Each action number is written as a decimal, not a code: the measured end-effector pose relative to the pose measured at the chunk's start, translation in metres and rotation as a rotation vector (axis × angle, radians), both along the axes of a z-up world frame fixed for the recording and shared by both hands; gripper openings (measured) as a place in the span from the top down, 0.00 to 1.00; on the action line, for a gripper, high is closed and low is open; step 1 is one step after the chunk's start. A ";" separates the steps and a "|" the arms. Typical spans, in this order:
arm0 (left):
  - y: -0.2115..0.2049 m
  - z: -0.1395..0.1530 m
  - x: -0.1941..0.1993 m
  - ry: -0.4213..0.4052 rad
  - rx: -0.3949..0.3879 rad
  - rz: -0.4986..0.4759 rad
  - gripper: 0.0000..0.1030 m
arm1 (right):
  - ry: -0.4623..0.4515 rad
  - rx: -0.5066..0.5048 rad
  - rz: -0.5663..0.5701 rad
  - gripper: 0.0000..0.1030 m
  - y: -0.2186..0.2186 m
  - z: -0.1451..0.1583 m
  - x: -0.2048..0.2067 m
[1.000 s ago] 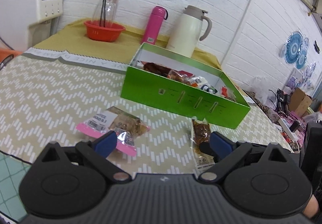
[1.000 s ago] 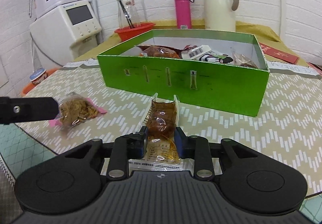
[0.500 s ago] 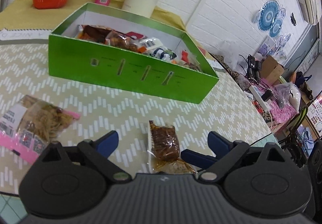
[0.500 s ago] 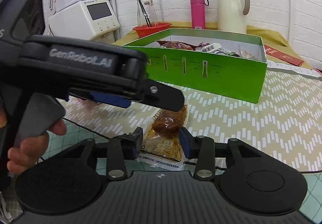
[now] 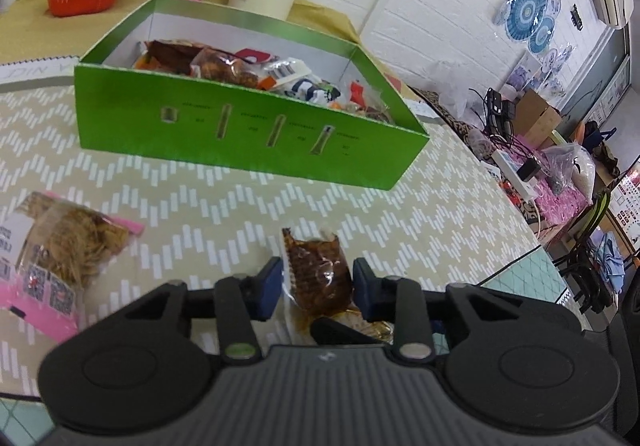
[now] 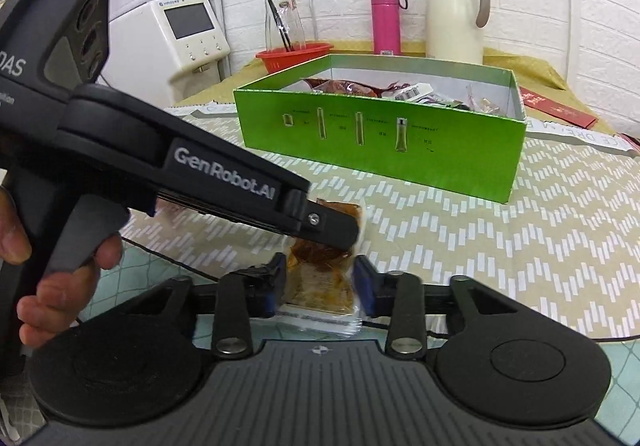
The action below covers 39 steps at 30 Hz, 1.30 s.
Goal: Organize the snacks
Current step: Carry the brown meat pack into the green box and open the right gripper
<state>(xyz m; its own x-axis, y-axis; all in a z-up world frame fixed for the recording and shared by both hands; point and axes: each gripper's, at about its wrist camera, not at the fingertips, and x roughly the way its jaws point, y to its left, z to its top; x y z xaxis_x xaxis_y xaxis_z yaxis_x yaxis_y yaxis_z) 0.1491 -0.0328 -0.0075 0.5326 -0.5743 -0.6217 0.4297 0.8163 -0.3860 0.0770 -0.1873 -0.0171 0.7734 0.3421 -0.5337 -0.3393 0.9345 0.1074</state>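
Left wrist view: a brown snack packet (image 5: 318, 276) is flanked by the closing left gripper (image 5: 316, 288), its pads at the wrapper's sides. Right wrist view: the same packet is straddled by the closing right gripper (image 6: 320, 284); beyond lies the green box (image 6: 384, 141).
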 end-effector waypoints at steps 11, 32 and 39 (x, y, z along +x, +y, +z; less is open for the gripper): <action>-0.004 0.063 -0.004 -0.169 -0.047 0.008 0.72 | -0.171 0.010 -0.009 0.44 -0.008 0.048 -0.004; -0.029 0.080 0.098 -0.196 -0.072 0.049 0.72 | -0.266 0.046 -0.057 0.44 -0.026 0.053 0.085; -0.030 0.056 0.124 -0.160 -0.053 0.066 0.61 | -0.254 0.011 -0.050 0.34 -0.023 0.035 0.105</action>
